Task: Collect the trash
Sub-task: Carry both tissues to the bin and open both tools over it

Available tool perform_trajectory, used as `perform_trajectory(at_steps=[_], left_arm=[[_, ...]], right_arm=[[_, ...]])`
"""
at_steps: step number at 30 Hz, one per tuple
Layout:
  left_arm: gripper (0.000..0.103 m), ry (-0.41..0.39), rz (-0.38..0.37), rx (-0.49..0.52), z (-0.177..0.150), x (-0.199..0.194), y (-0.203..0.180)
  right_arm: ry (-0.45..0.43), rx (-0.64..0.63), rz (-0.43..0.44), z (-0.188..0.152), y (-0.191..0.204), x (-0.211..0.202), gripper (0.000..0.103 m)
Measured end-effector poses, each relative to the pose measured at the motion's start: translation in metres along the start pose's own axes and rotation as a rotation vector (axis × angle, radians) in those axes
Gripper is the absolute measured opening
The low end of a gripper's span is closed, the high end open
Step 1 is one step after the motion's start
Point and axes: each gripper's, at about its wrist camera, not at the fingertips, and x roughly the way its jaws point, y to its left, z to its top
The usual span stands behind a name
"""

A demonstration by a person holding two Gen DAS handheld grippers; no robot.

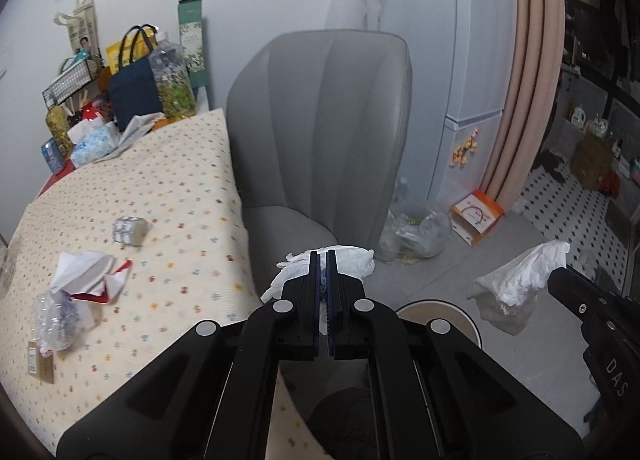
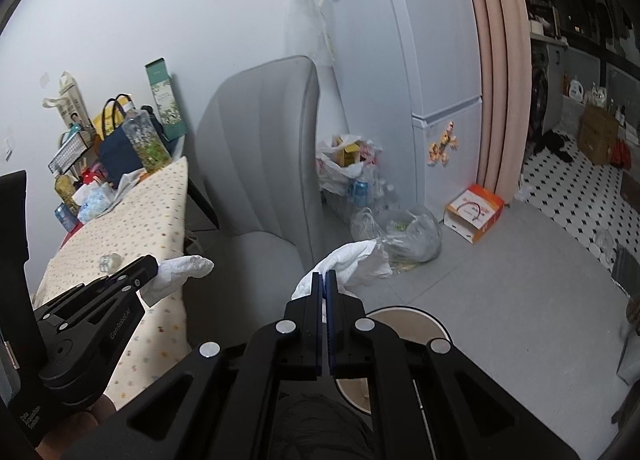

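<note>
Both grippers tilt downward above the round bin (image 2: 404, 314) beside the grey chair (image 1: 320, 132). The left gripper (image 1: 324, 260) has its jaws clamped on a crumpled white tissue (image 1: 352, 256); the right gripper (image 2: 324, 280) grips a second tissue (image 2: 356, 260). On the desk (image 1: 160, 188) left of the chair lie three scraps: torn wrapper (image 1: 92, 276), plastic bag (image 1: 56, 320), small carton (image 1: 129, 230).

"GenRobot.AI" on the left tool (image 2: 150, 266); "DAS" on the right tool (image 1: 554, 274).

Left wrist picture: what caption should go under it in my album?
Left gripper pinches crumpled white tissue beside the dotted table, near a grey chair.
</note>
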Motion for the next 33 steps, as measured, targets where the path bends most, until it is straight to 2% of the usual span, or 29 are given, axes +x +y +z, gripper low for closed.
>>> perform_trajectory(at_steps=[8, 13, 15, 16, 25, 33], left_arm=[[0.003, 0.065, -0.01, 0.032, -0.002, 0.035, -0.019], [0.003, 0.095, -0.012, 0.052, -0.003, 0.052, -0.029], [0.003, 0.107, -0.015, 0.06, -0.005, 0.058, -0.034], [0.003, 0.113, -0.017, 0.064, -0.006, 0.06, -0.036], [0.003, 0.137, -0.056, 0.113, -0.01, 0.071, -0.07], [0.003, 0.143, -0.137, 0.175, -0.015, 0.068, -0.117]], right_arm=[[0.065, 0.054, -0.027, -0.003, -0.027, 0.039, 0.003], [0.126, 0.081, -0.054, -0.008, -0.045, 0.067, 0.009], [0.144, 0.097, -0.061, -0.011, -0.052, 0.073, 0.04], [0.14, 0.099, -0.072, -0.012, -0.055, 0.074, 0.044], [0.131, 0.16, -0.121, -0.016, -0.09, 0.064, 0.044], [0.096, 0.197, -0.212, -0.02, -0.124, 0.034, 0.052]])
